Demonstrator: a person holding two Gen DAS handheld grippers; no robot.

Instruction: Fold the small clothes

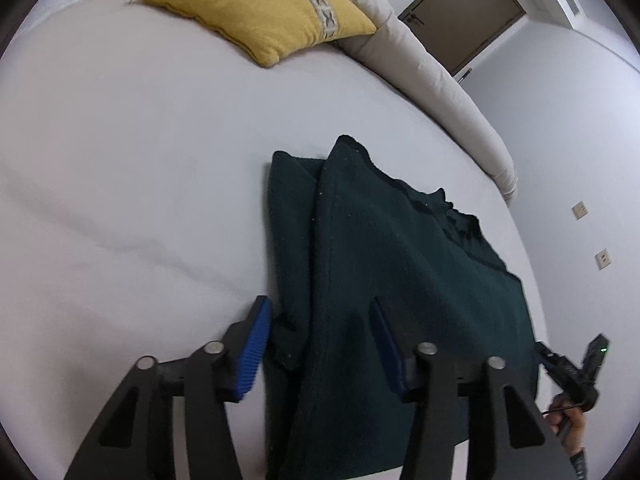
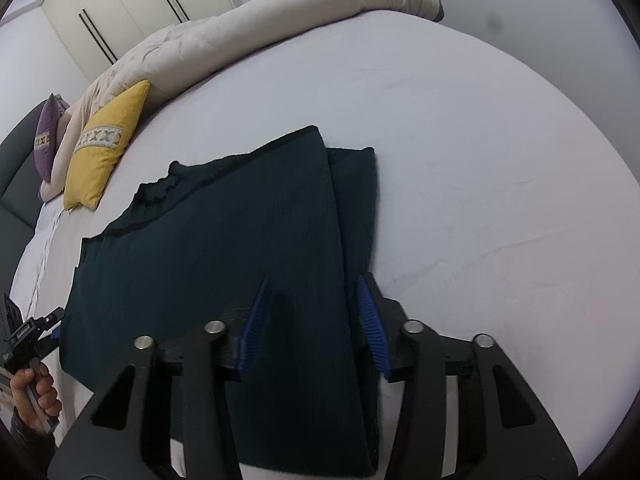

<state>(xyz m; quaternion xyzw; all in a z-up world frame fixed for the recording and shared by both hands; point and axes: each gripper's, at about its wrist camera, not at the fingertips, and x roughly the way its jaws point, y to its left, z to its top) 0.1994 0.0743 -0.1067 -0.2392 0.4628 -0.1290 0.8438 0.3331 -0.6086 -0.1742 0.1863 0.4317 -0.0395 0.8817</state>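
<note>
A dark green sweater (image 1: 400,272) lies flat on the white bed (image 1: 140,160), with one side folded over the body. My left gripper (image 1: 320,312) is open, its blue pads straddling the sweater's near left edge. The sweater also shows in the right wrist view (image 2: 240,240). My right gripper (image 2: 314,292) is open over the sweater's near right edge, pads on either side of the folded part. The other gripper shows at the lower right of the left wrist view (image 1: 576,368) and at the lower left of the right wrist view (image 2: 28,332).
A yellow cushion (image 1: 256,8) lies at the far side of the bed, beside a rolled beige duvet (image 1: 440,80). A purple cushion (image 2: 46,140) sits by the dark headboard. The white bed (image 2: 480,160) spreads out around the sweater. Wardrobe doors (image 2: 120,4) stand behind.
</note>
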